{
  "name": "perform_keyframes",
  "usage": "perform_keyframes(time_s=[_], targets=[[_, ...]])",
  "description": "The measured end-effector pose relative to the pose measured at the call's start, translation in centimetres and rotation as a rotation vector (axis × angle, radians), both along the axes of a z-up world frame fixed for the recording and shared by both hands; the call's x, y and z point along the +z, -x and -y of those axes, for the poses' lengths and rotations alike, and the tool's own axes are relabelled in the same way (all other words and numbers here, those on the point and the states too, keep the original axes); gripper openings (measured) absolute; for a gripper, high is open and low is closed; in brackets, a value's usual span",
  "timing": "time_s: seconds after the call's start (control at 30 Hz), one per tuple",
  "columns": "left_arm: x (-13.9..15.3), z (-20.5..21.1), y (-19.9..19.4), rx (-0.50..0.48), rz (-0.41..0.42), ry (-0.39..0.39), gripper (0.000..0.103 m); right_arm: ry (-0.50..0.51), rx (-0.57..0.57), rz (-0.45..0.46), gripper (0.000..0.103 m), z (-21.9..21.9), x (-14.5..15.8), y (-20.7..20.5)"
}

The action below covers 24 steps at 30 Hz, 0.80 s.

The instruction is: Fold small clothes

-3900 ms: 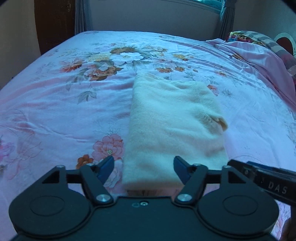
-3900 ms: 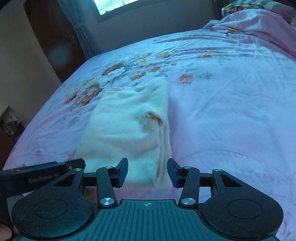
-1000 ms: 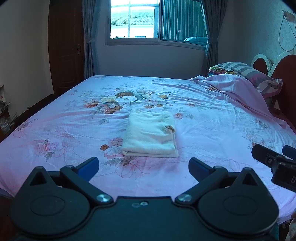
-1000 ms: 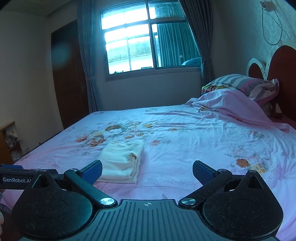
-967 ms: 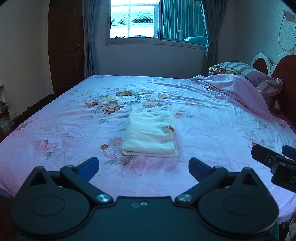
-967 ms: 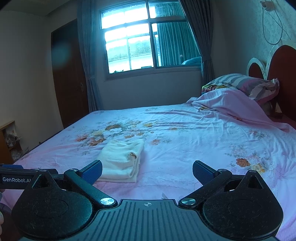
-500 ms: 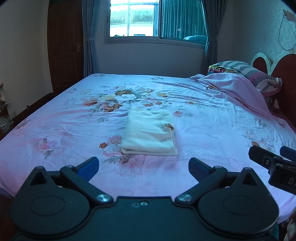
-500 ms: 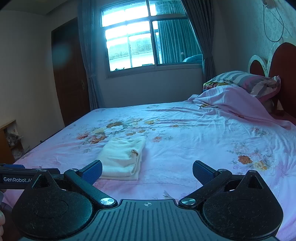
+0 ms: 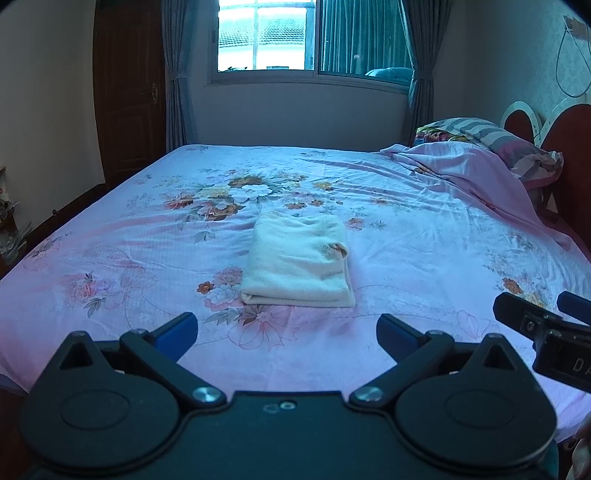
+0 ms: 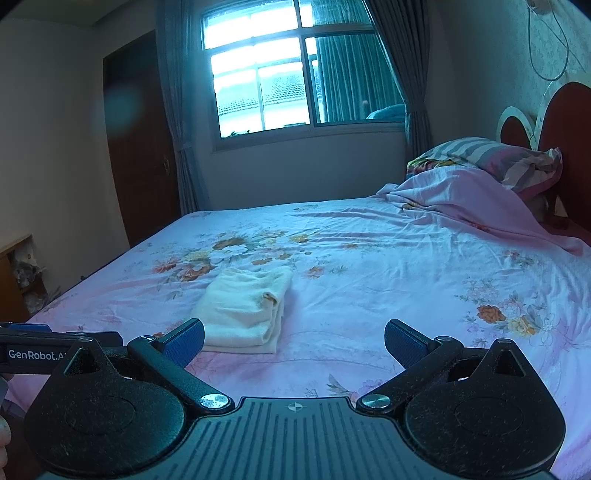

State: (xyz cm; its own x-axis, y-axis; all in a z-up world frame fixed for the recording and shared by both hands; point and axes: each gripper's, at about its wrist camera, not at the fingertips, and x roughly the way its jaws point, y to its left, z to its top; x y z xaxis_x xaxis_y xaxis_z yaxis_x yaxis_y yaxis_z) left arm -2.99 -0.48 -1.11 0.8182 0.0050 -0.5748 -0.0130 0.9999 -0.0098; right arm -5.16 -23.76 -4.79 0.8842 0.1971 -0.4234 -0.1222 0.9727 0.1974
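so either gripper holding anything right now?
Nothing held. Left gripper and right gripper are open, clear of the folded cream fleece garment on the bed.

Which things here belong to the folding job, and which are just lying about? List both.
Job:
- folded cream garment
- left gripper, open
- right gripper, open

Lying about:
- floral bedsheet
- pink blanket
- striped pillow
- curtains

bed (image 9: 424,236): pink floral sheet | folded cream garment (image 9: 297,260) mid-bed | rumpled blanket (image 9: 469,173), pillows at headboard
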Motion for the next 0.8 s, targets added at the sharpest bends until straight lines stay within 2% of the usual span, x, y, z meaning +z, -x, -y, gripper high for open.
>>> perform_keyframes(time_s=[0.63,0.73,0.8], targets=[[-1.0,0.0,-1.3,-0.018,-0.014,-0.001,0.101,0.008,0.005,-0.029,0.103,-0.5,-1.4,-1.1],[-1.2,0.1,-1.7,-0.051,0.007,-0.01,0.095,0.01,0.003,-0.039,0.103,-0.8,-1.6,-1.7],[-1.3,-0.1,-2.5,-0.058,0.001,0.01,0.096,0.011,0.006,-0.041,0.103,-0.9,-1.8,-2.0]])
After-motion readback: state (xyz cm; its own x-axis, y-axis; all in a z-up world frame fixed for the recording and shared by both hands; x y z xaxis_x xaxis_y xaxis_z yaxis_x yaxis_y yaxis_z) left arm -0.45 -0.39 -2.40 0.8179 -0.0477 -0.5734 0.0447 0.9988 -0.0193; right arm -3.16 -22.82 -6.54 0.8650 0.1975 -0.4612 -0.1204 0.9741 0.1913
